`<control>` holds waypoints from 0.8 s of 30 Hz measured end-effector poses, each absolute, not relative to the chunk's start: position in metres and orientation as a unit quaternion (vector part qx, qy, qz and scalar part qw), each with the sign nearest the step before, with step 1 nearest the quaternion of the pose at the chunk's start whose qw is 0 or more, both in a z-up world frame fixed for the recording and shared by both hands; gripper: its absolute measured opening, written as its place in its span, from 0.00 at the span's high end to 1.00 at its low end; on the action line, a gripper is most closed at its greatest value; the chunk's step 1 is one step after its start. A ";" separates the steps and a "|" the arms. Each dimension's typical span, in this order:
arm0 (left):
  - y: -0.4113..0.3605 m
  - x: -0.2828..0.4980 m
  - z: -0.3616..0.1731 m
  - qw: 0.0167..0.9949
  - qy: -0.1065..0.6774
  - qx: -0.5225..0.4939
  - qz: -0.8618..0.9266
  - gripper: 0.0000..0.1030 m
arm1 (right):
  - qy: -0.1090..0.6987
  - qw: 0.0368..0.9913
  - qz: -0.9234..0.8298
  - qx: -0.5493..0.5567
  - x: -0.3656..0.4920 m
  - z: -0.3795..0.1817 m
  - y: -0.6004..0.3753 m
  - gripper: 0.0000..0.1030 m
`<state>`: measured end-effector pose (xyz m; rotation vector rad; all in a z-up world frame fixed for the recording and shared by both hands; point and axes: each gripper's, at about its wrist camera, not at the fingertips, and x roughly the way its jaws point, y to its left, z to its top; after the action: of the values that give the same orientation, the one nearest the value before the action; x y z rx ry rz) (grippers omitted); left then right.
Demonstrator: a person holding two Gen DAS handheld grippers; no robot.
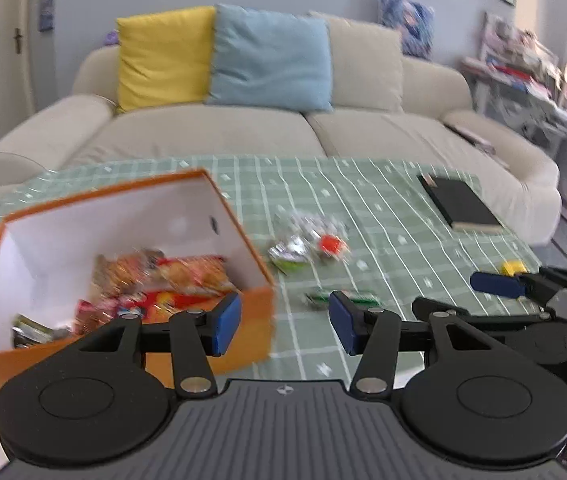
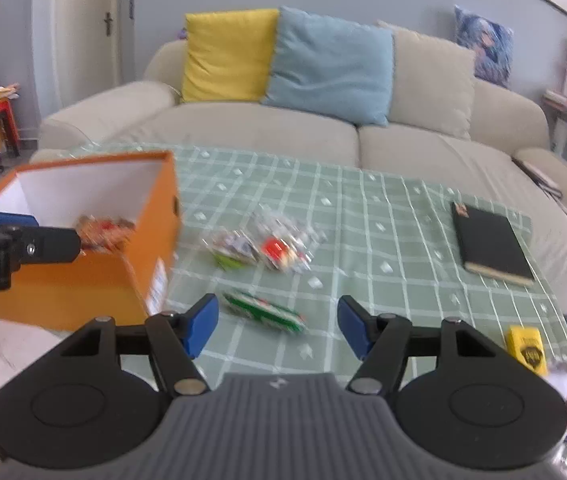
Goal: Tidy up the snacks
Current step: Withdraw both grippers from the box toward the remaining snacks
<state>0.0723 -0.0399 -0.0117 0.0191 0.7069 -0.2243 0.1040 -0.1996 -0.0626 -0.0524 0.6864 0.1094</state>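
Nearest in, the left gripper point(image 1: 285, 326) hovers with its blue-padded fingers spread and nothing between them, low over the bench's green checked cloth point(image 1: 383, 216). The right gripper point(image 2: 278, 328) is just as wide apart and empty. Right ahead of both lies a flat green-and-white snack packet point(image 2: 265, 312), clear of every pad. To the left stands the open orange cardboard box with white inside walls point(image 1: 83, 216), orange and red snack bags point(image 1: 171, 276) piled in its bottom; its near corner sits just beside the left gripper's left finger. Past the green packet, two shiny clear wrapped snacks point(image 2: 267, 246) lie side by side in open cloth. Off right, a small yellow box point(image 2: 525, 346) near the edge, then a black notebook point(image 2: 491, 244). Behind it all, a beige sofa point(image 2: 267, 128) with yellow and blue cushions.
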 end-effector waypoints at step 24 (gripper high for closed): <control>-0.091 0.138 -0.027 0.893 0.403 0.074 -0.187 0.34 | 0.405 0.902 0.118 -0.094 0.166 -0.129 -0.220 0.38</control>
<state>0.1383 -0.0906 -0.0265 0.1526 0.8367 -0.3876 0.1657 -0.2199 -0.1289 -0.1947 0.8377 0.2444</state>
